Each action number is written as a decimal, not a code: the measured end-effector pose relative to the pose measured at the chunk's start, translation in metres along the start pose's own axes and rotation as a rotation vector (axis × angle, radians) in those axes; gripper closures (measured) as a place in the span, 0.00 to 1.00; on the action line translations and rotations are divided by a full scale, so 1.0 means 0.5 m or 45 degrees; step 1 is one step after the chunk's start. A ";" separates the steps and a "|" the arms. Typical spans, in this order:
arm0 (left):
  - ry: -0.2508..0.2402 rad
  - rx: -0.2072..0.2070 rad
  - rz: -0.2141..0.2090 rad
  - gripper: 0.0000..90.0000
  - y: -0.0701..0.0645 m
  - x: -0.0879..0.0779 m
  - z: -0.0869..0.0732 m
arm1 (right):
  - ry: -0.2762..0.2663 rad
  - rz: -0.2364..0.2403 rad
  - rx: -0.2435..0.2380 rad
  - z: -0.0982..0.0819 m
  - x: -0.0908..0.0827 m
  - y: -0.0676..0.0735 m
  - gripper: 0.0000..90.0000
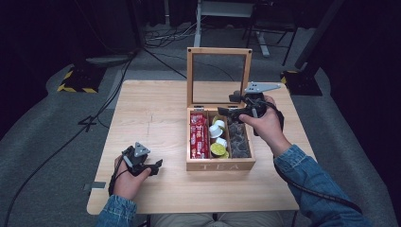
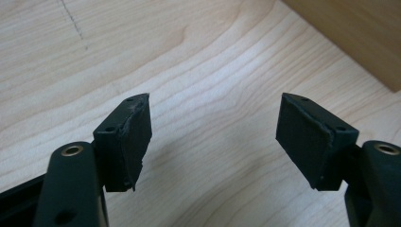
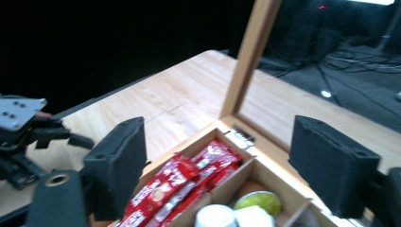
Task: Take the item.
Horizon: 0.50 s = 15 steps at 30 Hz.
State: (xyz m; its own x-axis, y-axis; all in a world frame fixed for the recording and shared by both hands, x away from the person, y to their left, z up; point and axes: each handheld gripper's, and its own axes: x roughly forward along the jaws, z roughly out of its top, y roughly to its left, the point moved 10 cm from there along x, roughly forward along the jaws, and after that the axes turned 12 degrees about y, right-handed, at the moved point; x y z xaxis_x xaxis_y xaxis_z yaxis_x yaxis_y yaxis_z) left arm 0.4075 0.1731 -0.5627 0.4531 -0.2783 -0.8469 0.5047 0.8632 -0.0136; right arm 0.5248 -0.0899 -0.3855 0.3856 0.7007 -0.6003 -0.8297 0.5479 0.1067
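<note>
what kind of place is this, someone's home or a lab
Most likely a lab or recording studio, not a home. A small wooden table stands alone on grey carpet with loose cables across the floor, hazard-striped stand bases beside it, and dark surroundings. A person works handheld grippers over a wooden tea box.

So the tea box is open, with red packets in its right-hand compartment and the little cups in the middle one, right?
Not quite. The tea box is open and the little cups sit in the middle compartment, but the red packets fill the left-hand compartment, not the right. The high view shows it.
</note>
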 end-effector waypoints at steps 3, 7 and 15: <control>0.002 -0.003 -0.004 0.29 0.002 0.000 -0.007 | 0.017 0.026 -0.016 -0.006 0.017 0.017 0.30; 0.013 0.001 0.007 0.29 0.004 0.004 -0.016 | 0.047 0.041 -0.040 -0.014 0.038 0.033 0.36; 0.020 -0.005 0.006 0.27 0.008 0.010 -0.025 | 0.158 0.050 -0.062 -0.044 0.082 0.050 0.46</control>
State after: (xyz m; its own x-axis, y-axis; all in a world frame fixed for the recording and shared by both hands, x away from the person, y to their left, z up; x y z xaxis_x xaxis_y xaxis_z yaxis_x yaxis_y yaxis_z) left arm 0.4026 0.1806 -0.5737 0.4438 -0.2673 -0.8554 0.4996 0.8662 -0.0114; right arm 0.5107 -0.0573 -0.4252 0.3019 0.6574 -0.6904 -0.8631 0.4961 0.0950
